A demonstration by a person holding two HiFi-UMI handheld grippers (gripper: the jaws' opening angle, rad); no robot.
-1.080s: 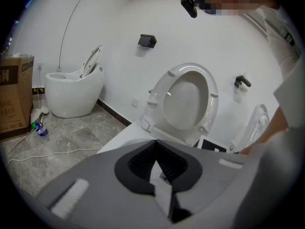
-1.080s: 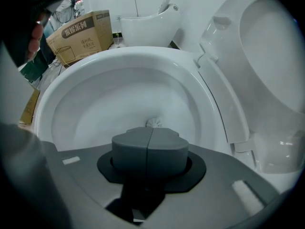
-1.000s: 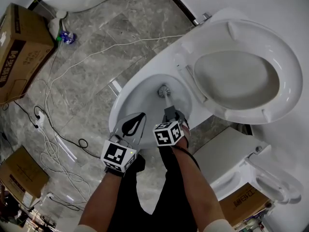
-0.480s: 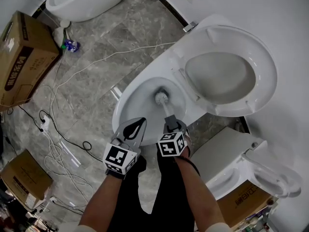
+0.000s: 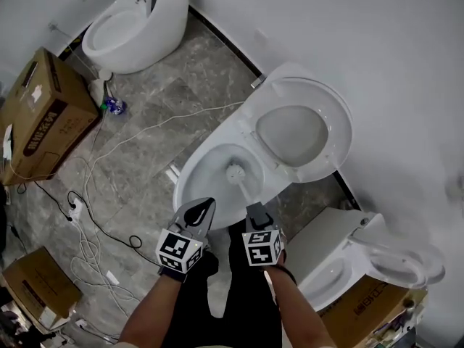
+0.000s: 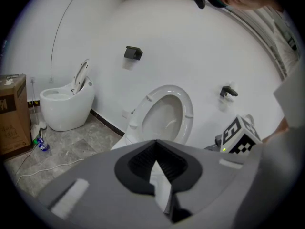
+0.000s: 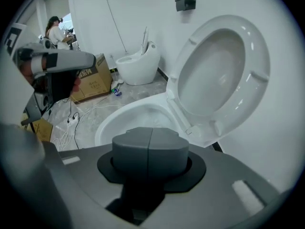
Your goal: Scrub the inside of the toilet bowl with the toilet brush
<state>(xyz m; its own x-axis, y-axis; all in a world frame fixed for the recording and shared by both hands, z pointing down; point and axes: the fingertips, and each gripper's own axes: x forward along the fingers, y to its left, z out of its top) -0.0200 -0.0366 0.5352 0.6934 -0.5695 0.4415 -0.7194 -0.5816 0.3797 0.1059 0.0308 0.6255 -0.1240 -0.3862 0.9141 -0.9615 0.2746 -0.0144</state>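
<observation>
The right tongs, jaws pinched together apparently on the toilet brush whose head sits deep in the toilet bowl, risk the handle twisting loose under hard scrubbing, while the left tongs hang closed and empty.

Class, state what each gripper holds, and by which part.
The right gripper grips the toilet brush by its handle's top end; the left gripper holds nothing.

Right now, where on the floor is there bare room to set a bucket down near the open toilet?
The floor between the far toilet and the open toilet bowl, on the wall side of the white cable, is bare. Left of the bowl, tangled cables and cardboard boxes crowd the floor; to its right stands another toilet.
</observation>
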